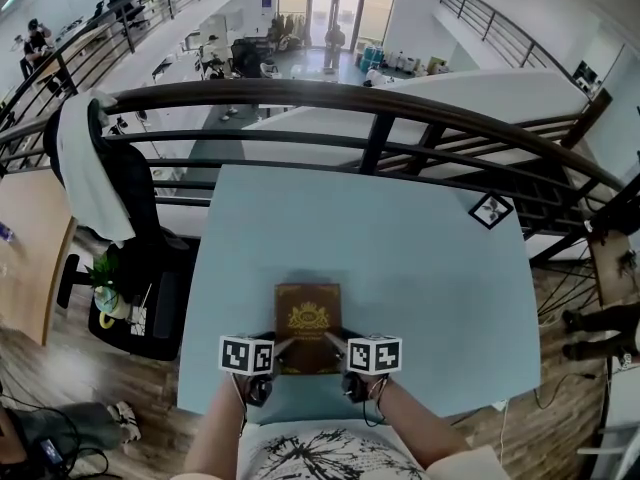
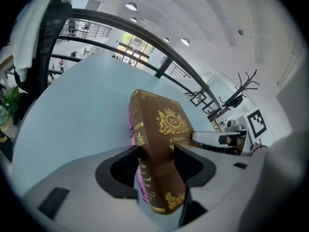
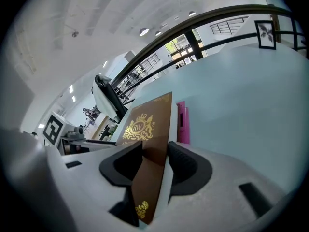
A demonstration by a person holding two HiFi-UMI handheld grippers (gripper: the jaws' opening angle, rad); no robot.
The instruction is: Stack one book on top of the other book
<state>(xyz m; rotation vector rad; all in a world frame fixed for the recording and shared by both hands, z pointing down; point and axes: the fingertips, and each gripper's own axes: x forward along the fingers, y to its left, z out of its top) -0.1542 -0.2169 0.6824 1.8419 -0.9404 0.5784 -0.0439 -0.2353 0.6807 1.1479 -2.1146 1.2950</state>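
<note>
A brown book (image 1: 308,320) with a gold crest lies lengthwise near the front edge of the pale blue table (image 1: 420,268). My left gripper (image 1: 280,347) is shut on its near left corner and my right gripper (image 1: 334,342) is shut on its near right corner. In the left gripper view the pads clamp the brown book (image 2: 161,144) at my left gripper (image 2: 155,151), and a pink book (image 2: 131,129) shows right under its left edge. In the right gripper view my right gripper (image 3: 154,151) pinches the brown cover (image 3: 145,129), with the pink book (image 3: 182,122) just beyond it. The pink book is hidden in the head view.
A square black-and-white marker tag (image 1: 491,209) lies at the table's far right corner. A dark curved railing (image 1: 380,118) runs behind the far edge. A black chair draped with white cloth (image 1: 85,163) and a small plant (image 1: 108,273) stand left of the table.
</note>
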